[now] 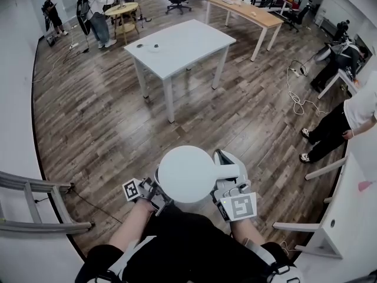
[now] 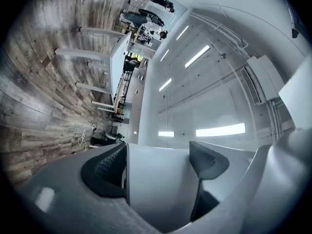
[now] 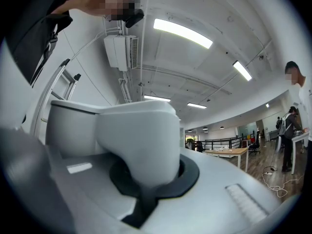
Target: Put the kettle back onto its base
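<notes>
A white kettle [image 1: 187, 174] with a round lid is held in the air in front of the person's body, above the wooden floor. My left gripper [image 1: 154, 188] is at the kettle's left side. In the left gripper view its dark pads [image 2: 106, 167] stand on either side of the white kettle wall [image 2: 156, 179] and press on it. My right gripper [image 1: 222, 184] is shut on the kettle's handle [image 1: 230, 170]. In the right gripper view the thick white handle [image 3: 139, 140] fills the jaws. A small round disc [image 1: 154, 48], perhaps the base, lies on the far white table [image 1: 194, 40].
A wooden desk [image 1: 244, 10] stands beyond the white table. People stand at the far left [image 1: 97, 10] and at the right [image 1: 341, 122]. A ladder [image 1: 35, 205] lies at the lower left, a white desk [image 1: 347, 217] at the lower right, and cables [image 1: 297, 99] on the floor.
</notes>
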Demonstrator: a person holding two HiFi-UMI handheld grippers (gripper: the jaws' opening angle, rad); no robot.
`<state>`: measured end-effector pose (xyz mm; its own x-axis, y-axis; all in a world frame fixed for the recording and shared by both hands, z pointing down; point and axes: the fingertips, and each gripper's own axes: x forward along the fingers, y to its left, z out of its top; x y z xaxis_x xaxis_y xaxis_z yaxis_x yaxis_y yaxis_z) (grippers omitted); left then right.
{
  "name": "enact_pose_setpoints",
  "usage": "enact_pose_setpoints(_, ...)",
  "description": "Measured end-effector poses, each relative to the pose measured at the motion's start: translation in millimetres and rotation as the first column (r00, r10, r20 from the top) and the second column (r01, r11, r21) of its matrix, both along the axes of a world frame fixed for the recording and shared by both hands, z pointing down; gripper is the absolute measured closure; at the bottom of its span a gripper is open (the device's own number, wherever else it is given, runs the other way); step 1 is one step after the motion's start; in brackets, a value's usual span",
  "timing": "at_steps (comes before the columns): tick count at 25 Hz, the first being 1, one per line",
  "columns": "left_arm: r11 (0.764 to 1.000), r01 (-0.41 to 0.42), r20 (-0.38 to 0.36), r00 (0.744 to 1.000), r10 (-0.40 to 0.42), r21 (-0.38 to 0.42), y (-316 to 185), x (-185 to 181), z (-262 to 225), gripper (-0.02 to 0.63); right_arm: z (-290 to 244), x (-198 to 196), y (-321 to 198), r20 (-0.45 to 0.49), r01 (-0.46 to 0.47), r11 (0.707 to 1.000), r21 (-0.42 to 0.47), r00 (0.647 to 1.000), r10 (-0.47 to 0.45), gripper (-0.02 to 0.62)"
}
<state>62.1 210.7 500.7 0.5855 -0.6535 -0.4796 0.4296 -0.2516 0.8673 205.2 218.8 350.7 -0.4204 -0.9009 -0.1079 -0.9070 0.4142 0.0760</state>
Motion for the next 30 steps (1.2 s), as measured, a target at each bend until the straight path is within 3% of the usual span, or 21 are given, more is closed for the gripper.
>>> enact_pose_setpoints(6, 0.999, -0.046, -0.027, 0.999, 0.045, -0.018, -74.1, -13.8, 4.9, 0.195, 1.1, -18.1, -70.0, -0.029, -0.045, 0.999, -0.017, 0.999, 0.045, 0.591)
enact_pose_setpoints(11, 0.999, -0.049, -0.029, 0.998, 0.049, -0.014, -139.1, -45.3, -0.6, 0.195, 0.8, -54.0, -132.5, -0.016, -0.002, 1.0, 0.002, 1.0, 0.002, 0.591)
enact_pose_setpoints(20, 1.0, 0.005, 0.01, 1.0, -0.005, 0.008, -218.2, -124.9, 8.1, 0.195, 11.8, -129.6, -214.9, 0.03, 0.067, 0.998, 0.0, 0.997, -0.067, 0.591)
enact_pose_setpoints(30, 0.995, 0.091, 0.006, 0.996, -0.091, -0.052, -279.6, -163.4, 37.2, 0.195, 40.7, -166.6, -298.1, 0.036, 0.144, 0.987, -0.071, 0.989, -0.142, 0.592)
